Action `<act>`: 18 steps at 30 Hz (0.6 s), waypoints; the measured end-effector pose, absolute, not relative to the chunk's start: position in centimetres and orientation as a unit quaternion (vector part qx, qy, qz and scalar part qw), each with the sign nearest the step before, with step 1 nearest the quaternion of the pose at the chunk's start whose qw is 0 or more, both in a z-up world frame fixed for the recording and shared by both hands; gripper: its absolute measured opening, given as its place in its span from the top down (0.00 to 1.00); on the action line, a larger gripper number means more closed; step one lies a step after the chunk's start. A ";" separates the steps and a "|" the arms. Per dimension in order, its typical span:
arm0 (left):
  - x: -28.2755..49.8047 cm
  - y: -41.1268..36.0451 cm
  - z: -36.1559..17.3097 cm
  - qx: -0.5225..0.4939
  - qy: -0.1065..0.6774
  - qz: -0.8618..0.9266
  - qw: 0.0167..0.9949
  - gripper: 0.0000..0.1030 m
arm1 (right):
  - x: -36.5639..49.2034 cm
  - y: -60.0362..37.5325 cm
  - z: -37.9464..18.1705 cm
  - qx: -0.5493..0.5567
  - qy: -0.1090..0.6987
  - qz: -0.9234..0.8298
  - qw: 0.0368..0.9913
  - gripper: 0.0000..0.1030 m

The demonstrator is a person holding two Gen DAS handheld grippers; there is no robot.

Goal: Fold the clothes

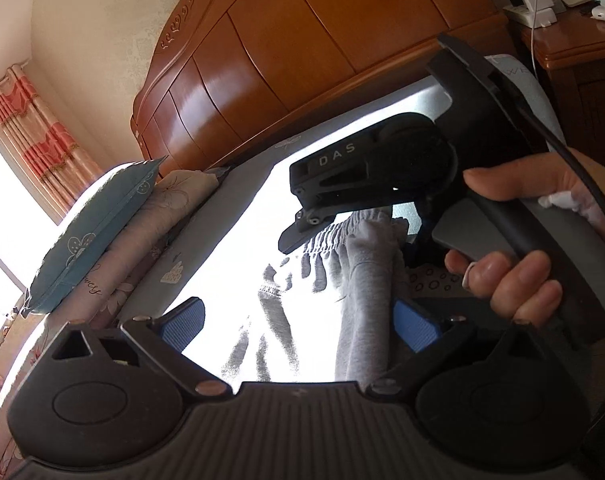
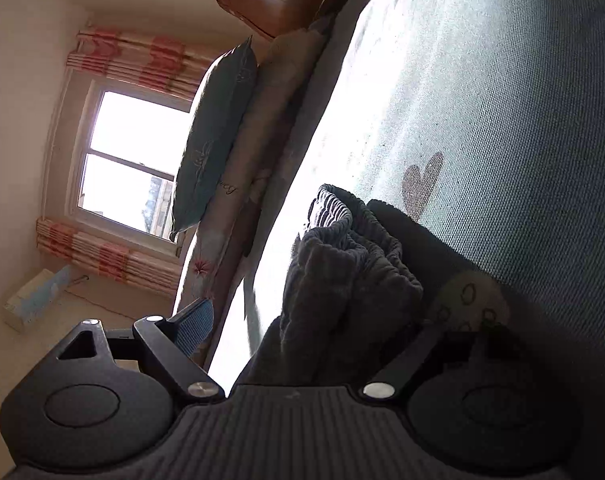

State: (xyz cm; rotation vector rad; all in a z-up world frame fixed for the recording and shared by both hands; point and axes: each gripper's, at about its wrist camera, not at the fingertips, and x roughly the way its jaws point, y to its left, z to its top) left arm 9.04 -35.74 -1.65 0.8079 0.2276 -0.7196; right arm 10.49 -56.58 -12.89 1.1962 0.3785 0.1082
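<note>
A grey garment with a gathered elastic waistband [image 1: 362, 280] lies on the blue-grey bed sheet [image 1: 230, 240], partly washed out by sunlight. My left gripper [image 1: 298, 328] is open, its blue pads either side of a hanging fold of the grey cloth. My right gripper [image 1: 322, 216] shows in the left wrist view, held by a hand, its tip at the waistband. In the right wrist view the grey garment [image 2: 342, 272] sits bunched between the jaws of the right gripper [image 2: 310, 328]; the jaws are wide apart and the right finger is in shadow.
A wooden headboard [image 1: 302, 40] stands behind the bed. A blue pillow [image 1: 98, 232] and a floral pillow [image 1: 150, 232] are stacked at the left. A nightstand [image 1: 574, 40] with chargers is at the upper right. A window [image 2: 130, 160] with pink curtains lies beyond the bed.
</note>
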 end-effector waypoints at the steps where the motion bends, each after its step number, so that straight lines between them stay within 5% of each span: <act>1: 8.9 -34.4 -1.2 0.374 0.115 -0.342 0.854 0.02 | 10.6 -56.6 -12.8 0.553 0.181 0.047 0.812 0.18; 3: 8.8 -31.7 -0.4 0.359 0.127 -0.335 0.862 0.02 | 10.5 -56.8 -13.0 0.545 0.191 0.038 0.815 0.29; 5: 8.7 -28.5 0.0 0.344 0.142 -0.319 0.872 0.02 | 10.3 -57.2 -13.4 0.542 0.207 0.021 0.815 0.60; 7: 8.5 -25.6 0.0 0.339 0.156 -0.294 0.880 0.02 | 10.1 -57.6 -14.0 0.545 0.214 0.015 0.811 0.70; 18: 11.1 -14.8 0.5 0.230 0.267 -0.201 0.914 0.02 | 10.2 -55.6 -12.2 0.481 0.230 -0.044 0.845 0.71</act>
